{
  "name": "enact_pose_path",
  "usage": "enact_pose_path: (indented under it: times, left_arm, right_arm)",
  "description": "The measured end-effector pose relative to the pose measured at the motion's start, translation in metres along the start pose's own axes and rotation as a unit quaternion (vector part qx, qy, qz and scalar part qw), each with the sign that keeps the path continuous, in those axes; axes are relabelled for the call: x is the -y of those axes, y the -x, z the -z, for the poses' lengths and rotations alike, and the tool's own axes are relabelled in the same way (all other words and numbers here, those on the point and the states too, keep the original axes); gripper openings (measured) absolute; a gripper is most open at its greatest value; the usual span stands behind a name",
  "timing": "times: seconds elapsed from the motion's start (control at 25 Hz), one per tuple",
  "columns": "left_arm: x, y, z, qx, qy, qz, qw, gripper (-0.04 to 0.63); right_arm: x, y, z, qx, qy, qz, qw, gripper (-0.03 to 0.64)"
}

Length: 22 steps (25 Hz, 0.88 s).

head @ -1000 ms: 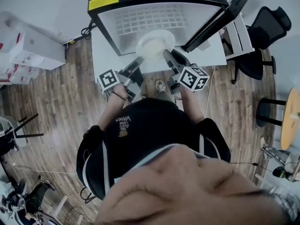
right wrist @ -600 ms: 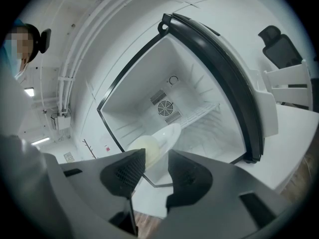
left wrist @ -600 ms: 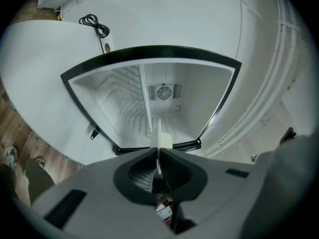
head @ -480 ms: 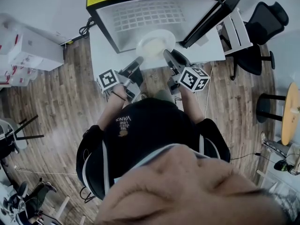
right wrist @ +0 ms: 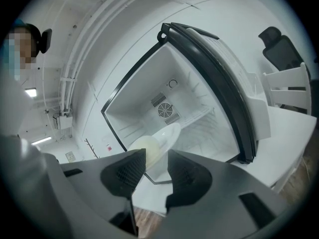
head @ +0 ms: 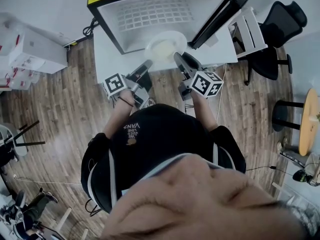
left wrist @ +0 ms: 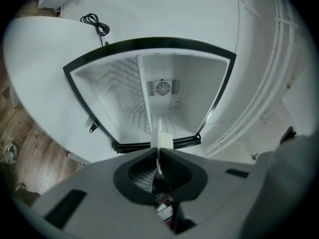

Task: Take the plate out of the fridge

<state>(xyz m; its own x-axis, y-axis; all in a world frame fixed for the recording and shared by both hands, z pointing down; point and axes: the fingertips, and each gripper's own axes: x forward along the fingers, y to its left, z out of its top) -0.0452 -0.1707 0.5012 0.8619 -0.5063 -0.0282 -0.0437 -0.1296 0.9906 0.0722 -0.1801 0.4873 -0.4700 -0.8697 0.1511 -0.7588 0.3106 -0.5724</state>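
Head view, round white plate (head: 165,48), cream centre

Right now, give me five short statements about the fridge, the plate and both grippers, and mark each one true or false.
1. The fridge has its door open. True.
2. The plate lies deep at the back of the fridge. False: it is at the front opening.
3. The left gripper is wide open. False: its jaws are shut on the plate's rim.
4. The right gripper has its jaws apart. True.
5. The fridge stands on the wooden floor. False: it stands on a white table.
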Motion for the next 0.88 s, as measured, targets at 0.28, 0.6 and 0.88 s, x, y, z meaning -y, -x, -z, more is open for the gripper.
enact_pose_path:
  times: [0.28, 0.6, 0.88]
  left_arm:
    - [0.003, 0.001, 0.026, 0.011, 0.004, -0.002, 0.9999, 0.031]
    - [0.007, 0.001, 0.06, 0.017, 0.005, -0.005, 0.9998, 0.031]
    - [0.009, 0.008, 0.093, 0.023, 0.004, -0.007, 0.9997, 0.031]
  right_arm:
    - [0.003, 0.023, 0.003, -0.009, -0.001, -0.008, 1.0, 0.144]
    - [0.008, 0.057, 0.006, -0.014, 0.0, -0.013, 1.0, 0.143]
    - [0.008, 0.089, 0.015, -0.019, 0.002, -0.016, 1.0, 0.143]
